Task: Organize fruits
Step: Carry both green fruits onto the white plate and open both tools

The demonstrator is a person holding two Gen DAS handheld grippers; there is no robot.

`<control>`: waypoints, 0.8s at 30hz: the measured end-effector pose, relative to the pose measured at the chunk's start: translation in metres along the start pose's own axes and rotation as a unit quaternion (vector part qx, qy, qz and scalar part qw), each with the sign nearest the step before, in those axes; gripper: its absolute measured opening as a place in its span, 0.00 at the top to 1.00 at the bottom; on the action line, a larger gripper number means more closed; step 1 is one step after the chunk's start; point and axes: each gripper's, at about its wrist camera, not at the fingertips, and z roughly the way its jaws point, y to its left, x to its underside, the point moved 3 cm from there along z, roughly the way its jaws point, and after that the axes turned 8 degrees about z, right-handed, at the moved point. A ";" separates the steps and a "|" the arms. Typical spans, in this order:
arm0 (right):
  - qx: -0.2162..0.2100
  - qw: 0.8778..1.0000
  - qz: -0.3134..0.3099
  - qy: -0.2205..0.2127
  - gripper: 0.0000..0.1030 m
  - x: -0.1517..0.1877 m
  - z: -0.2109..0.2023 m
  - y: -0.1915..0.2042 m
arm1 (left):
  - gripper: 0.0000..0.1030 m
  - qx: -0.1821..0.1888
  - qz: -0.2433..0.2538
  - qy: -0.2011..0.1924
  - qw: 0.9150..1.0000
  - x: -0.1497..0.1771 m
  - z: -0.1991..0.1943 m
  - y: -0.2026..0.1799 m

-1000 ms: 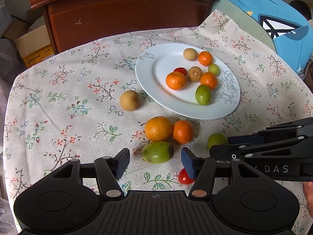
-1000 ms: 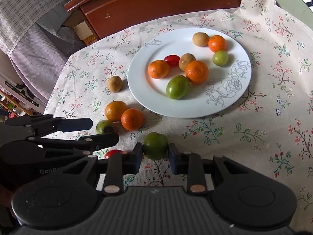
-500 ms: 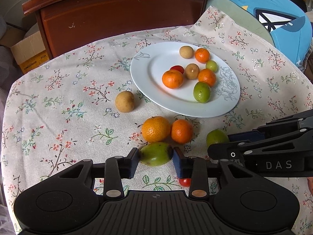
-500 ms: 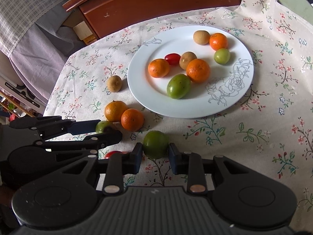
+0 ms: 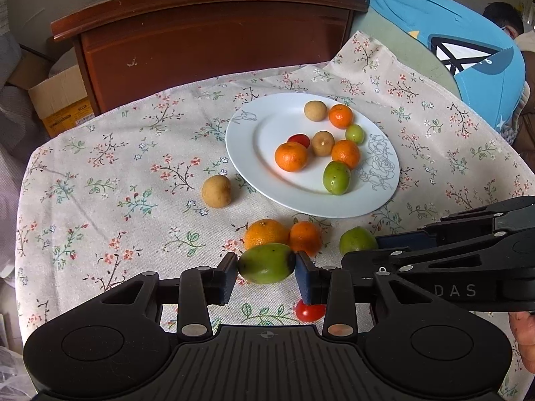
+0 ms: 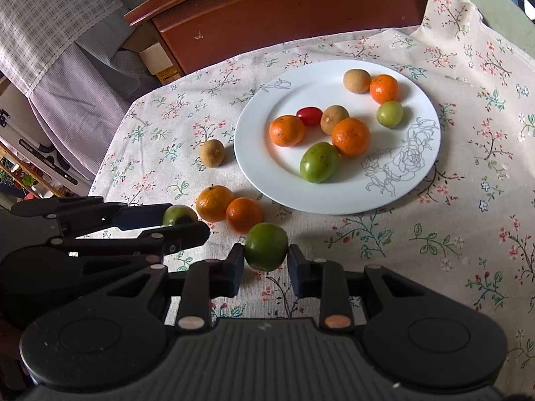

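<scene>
Left gripper just closed from a wide spread, pads now pinching the oblong green fruit, which a second ago lay free on the floral cloth between open jaws. Seems lifted slightly, though contact with the cloth cannot be told. Beyond it, unmoved: loose brown fruit, two oranges, small red tomato under the fingers. Plate holds eight pieces as before. Right gripper clamped on the round green fruit, unchanged from earlier. Likely both green fruits ready for carrying to the plate; four pieces left on the cloth.
</scene>
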 end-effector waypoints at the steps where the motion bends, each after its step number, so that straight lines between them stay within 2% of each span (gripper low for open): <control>1: 0.000 1.000 -0.001 -0.004 0.73 -0.001 -0.001 0.000 | 0.66 -0.002 0.000 -0.003 1.000 -0.001 -0.001 0.000; 8: 0.001 0.999 -0.007 -0.038 0.73 -0.015 -0.018 0.003 | 0.66 -0.017 0.004 -0.030 0.999 -0.014 -0.010 0.001; 14: 0.011 0.996 -0.004 -0.085 0.72 -0.038 -0.036 0.003 | 0.66 -0.016 -0.021 -0.052 0.998 -0.037 -0.011 0.009; 19: 0.044 0.992 0.008 -0.120 0.72 -0.057 -0.045 -0.006 | 0.66 -0.025 -0.029 -0.072 0.997 -0.059 -0.005 0.012; 24: 0.080 0.989 0.037 -0.115 0.72 -0.063 -0.037 -0.024 | 0.66 -0.029 -0.043 -0.068 0.996 -0.068 0.010 0.016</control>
